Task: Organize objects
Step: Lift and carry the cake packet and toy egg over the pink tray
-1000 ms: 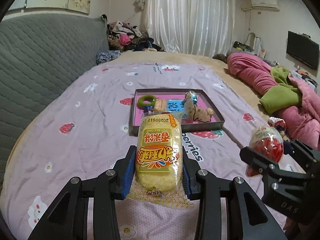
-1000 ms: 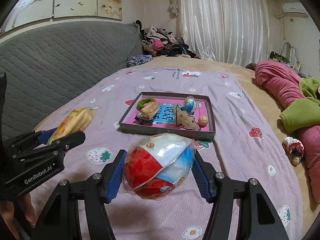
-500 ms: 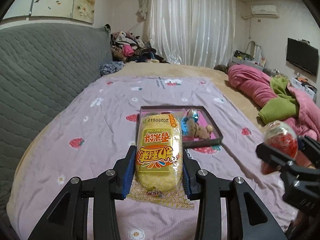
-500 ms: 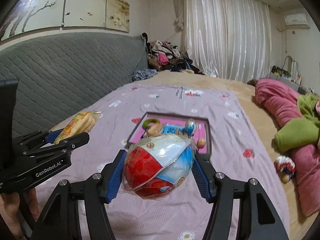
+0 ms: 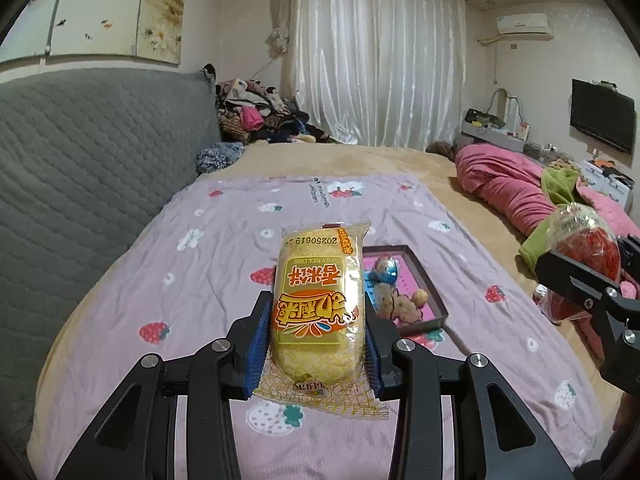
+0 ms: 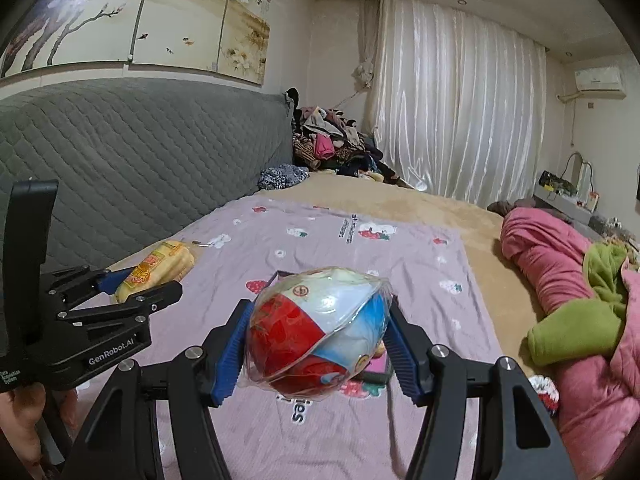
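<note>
My left gripper [image 5: 316, 322] is shut on a yellow rice cake packet [image 5: 318, 304] and holds it in the air above the bed. It also shows in the right wrist view [image 6: 154, 270]. My right gripper [image 6: 320, 344] is shut on a wrapped red, white and blue ball [image 6: 318, 330], also held up; the ball shows at the right of the left wrist view [image 5: 582, 242]. A shallow tray with a pink floor [image 5: 426, 276] lies on the purple strawberry blanket [image 5: 224, 264], holding several small toys. The packet and the ball hide much of the tray.
A grey quilted headboard [image 5: 80, 168] runs along the left. A pink and green duvet [image 5: 516, 192] is heaped on the right. A clothes pile [image 5: 256, 116] and white curtains [image 5: 376, 68] are at the back. A small knitted toy [image 6: 542, 390] lies by the duvet.
Both grippers have risen and drawn back from the tray, which now looks smaller and lower. Both still hold their items.
</note>
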Demonstrator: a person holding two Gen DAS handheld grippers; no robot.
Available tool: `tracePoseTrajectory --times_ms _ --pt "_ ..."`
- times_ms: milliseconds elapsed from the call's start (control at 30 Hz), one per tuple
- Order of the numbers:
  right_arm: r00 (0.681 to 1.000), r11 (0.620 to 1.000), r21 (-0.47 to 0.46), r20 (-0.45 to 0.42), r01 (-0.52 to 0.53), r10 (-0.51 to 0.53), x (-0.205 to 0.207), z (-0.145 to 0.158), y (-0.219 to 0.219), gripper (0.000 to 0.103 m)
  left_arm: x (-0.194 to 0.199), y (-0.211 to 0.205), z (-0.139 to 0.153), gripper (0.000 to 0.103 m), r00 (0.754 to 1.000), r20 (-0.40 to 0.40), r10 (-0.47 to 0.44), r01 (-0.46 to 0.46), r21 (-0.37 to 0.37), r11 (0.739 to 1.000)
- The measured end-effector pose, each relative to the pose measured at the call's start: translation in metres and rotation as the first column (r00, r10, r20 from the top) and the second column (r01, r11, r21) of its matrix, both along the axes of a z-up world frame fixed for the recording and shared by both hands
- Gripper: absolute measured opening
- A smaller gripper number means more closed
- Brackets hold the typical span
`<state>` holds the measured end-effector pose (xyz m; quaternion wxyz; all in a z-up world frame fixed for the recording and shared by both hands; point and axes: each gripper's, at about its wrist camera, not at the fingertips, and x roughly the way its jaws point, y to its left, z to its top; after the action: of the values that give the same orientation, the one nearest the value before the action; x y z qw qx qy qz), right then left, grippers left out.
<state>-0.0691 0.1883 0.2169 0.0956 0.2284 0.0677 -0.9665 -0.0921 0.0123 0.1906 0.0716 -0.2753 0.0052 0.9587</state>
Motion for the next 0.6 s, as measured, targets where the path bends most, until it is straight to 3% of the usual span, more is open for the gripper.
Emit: tracePoseTrajectory --times_ms 600 --pt "1.000 1.000 -0.020 -0.002 -0.017 0.017 -0.066 0.006 0.009 0.063 -0.071 0.023 0.009 0.041 1.000 -0.004 -0.014 0.014 -0.044 0.999"
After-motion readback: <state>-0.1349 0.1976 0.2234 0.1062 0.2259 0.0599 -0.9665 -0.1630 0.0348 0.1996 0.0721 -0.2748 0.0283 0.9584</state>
